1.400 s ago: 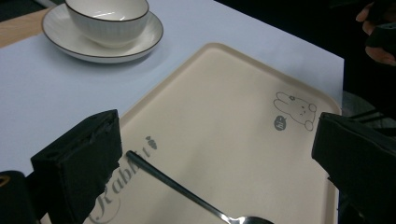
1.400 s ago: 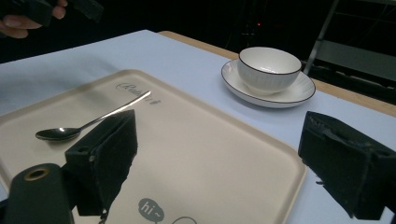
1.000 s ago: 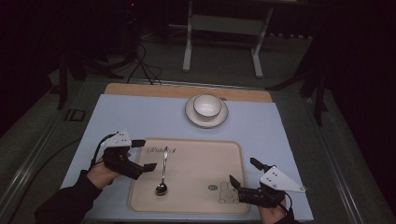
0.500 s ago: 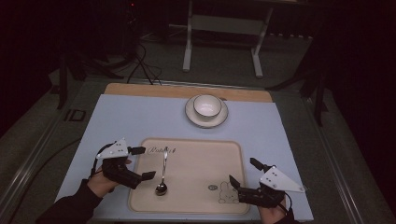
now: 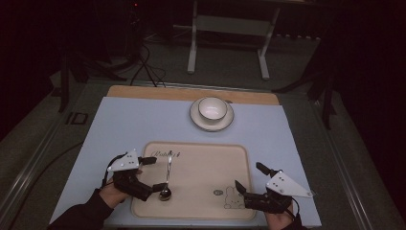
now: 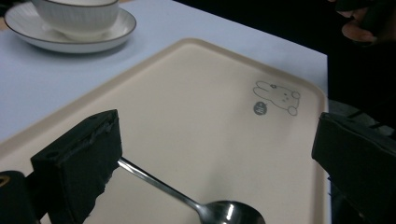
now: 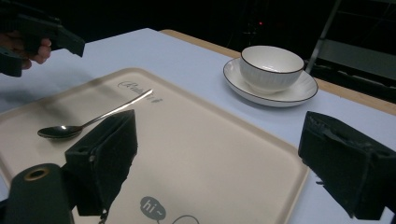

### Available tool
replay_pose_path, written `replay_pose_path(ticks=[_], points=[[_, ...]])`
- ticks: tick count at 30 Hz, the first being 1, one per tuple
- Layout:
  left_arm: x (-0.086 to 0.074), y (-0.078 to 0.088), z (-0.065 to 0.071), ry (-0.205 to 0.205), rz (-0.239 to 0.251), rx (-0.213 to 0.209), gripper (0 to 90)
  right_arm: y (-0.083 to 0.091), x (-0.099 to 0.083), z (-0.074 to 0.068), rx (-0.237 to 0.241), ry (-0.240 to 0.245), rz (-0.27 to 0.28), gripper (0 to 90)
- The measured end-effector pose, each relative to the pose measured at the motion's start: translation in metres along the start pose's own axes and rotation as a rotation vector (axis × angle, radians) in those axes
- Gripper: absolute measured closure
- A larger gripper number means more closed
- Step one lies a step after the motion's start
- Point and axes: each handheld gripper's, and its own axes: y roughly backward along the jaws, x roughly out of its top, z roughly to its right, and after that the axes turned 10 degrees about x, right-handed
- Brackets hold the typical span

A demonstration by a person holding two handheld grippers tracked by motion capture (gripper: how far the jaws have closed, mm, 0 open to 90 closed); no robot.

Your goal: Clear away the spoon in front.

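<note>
A person's two hands are holding the left gripper [image 5: 152, 173] and right gripper [image 5: 248, 178] low, both with jaws spread wide.

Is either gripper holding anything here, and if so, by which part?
Nothing is held. Both the left gripper and right gripper are open; the spoon lies on the tray between the left jaws, ungripped.

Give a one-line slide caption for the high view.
Two open hand-held grippers, left and right, flank a beige tray holding a spoon.
</note>
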Motion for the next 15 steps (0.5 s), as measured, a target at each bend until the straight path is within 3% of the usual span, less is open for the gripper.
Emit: replay_pose_path(ticks=[7,15], points=[[0.0014,-0.0016,-0.0041,-0.008,0.041,0.054,2.1,-0.0007,-0.0009,0.0008,0.000,0.001,-0.003,11.7],[0.0016,0.0023,-0.0064,0.003,0.053,0.066,2.2,-0.0005,-0.0016,0.0018,-0.001,-0.004,-0.006,11.7]])
